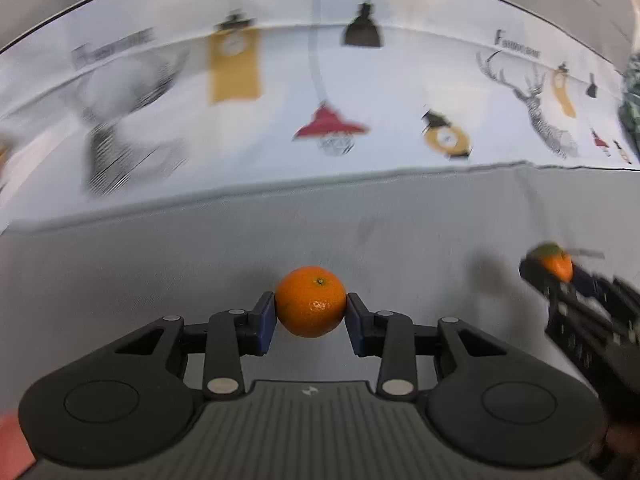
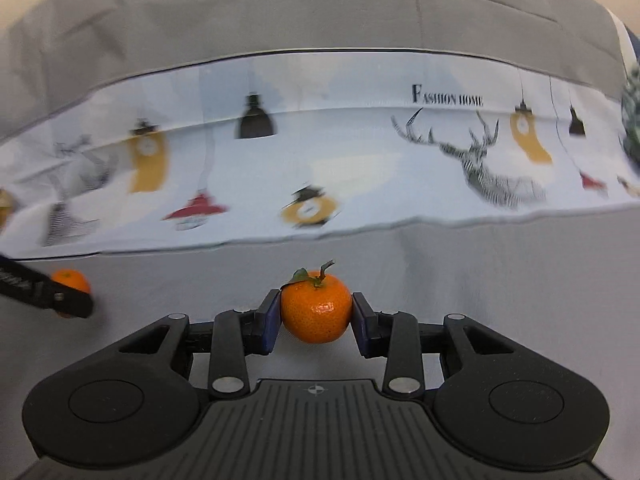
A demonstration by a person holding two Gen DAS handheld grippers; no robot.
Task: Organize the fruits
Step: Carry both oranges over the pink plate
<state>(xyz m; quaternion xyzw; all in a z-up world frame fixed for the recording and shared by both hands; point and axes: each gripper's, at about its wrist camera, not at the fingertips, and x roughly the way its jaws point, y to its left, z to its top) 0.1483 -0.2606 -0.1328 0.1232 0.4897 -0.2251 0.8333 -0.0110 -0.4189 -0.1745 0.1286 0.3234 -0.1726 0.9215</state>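
The left tongs (image 1: 311, 306) are clamping a mandarin (image 1: 311, 301), its blue pads (image 1: 267, 322) pressing on both sides of the fruit, the jaws standing only as wide as the fruit itself. This one is stemless, round, with glossy pitted orange peel and a small dark stem scar on top. The right tongs (image 2: 316, 308) are gripping a leafy mandarin (image 2: 316, 307) in the same way, blue pads tight against both flanks; it is carrying a short green stem and a curled leaf on top. That is making two mandarins in all, one in each of the two tongs.

Each pair is showing in the other's view: the right tongs (image 1: 560, 276) are appearing blurred at the right edge of the left wrist view with their fruit (image 1: 554, 264), and the left tongs (image 2: 68, 300) are reaching in from the left edge of the right wrist view with theirs (image 2: 72, 280). The two are staying well apart.

Both fruits are hanging over the counter (image 2: 500, 280), which is covered in plain grey cloth with soft creases. Beyond it a white printed cloth (image 2: 360, 168) is running across, patterned with lamps, clocks and striped deer heads and the words "Fashion home". The grey stretch around and between the tongs is lying open. At the far right edge a dark green and white thing (image 2: 632, 120) is showing, too blurred to name.
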